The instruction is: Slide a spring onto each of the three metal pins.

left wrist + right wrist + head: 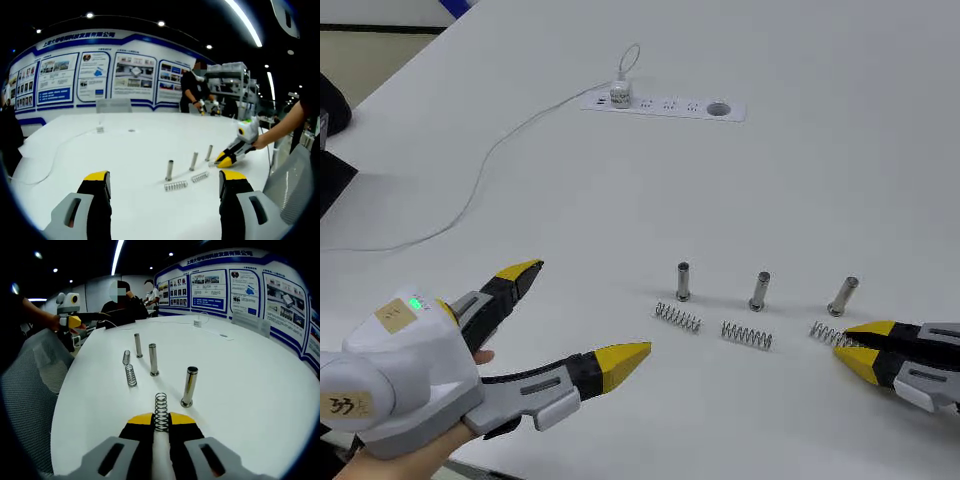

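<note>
Three metal pins stand upright in a row on the white table: left pin (pixel 683 281), middle pin (pixel 760 290), right pin (pixel 843 296). A spring lies in front of each. My right gripper (pixel 850 341) (pixel 160 421) is shut on the near end of the right spring (pixel 826 334) (pixel 160 409), which lies flat beside the nearest pin (pixel 189 386). The left spring (pixel 677 317) and middle spring (pixel 747 335) lie loose. My left gripper (pixel 575 315) (pixel 165 177) is open wide and empty, short of the pins (pixel 170 170) and to their left.
A white power strip (pixel 665 105) with a plugged adapter and a cable trailing left lies at the back of the table. The table's left edge (pixel 380 90) runs diagonally at upper left. People sit beyond the table's far side (pixel 120 307).
</note>
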`<control>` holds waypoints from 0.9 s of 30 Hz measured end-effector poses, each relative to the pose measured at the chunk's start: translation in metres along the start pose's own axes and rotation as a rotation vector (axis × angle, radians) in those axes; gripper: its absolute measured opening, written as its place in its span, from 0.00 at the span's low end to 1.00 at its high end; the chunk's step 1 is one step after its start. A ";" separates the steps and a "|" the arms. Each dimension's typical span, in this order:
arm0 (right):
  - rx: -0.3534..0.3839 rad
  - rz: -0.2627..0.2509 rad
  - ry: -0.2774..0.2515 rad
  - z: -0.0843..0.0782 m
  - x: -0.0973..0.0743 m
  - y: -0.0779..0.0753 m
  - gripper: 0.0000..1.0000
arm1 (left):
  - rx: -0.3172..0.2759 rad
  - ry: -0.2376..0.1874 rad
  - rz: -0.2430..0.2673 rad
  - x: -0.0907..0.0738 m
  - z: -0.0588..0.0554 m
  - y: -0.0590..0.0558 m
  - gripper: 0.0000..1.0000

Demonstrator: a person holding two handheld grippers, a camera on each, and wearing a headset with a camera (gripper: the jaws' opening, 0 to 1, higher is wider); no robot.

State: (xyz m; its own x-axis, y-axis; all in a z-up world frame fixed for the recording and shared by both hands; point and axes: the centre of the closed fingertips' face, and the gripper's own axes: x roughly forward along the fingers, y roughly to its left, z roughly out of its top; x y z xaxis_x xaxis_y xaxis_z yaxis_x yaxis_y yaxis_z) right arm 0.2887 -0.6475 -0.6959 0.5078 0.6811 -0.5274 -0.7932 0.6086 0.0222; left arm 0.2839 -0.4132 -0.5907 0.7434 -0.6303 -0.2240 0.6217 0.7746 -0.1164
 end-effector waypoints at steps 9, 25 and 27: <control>0.030 0.026 0.015 0.000 -0.003 0.005 0.11 | -0.019 -0.026 -0.047 0.000 0.013 -0.004 0.90; -0.026 0.079 -0.040 0.054 -0.027 0.030 0.11 | 0.036 -0.033 -0.203 0.013 0.034 -0.050 0.73; -0.050 0.097 -0.047 0.064 -0.030 0.035 0.11 | 0.022 -0.039 -0.255 0.015 0.036 -0.060 0.72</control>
State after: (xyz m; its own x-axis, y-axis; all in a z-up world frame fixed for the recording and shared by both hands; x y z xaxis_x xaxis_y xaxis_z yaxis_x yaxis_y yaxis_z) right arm 0.2667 -0.6205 -0.6254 0.4426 0.7547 -0.4844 -0.8543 0.5191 0.0282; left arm 0.2664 -0.4713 -0.5524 0.5703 -0.8071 -0.1529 0.7953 0.5891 -0.1429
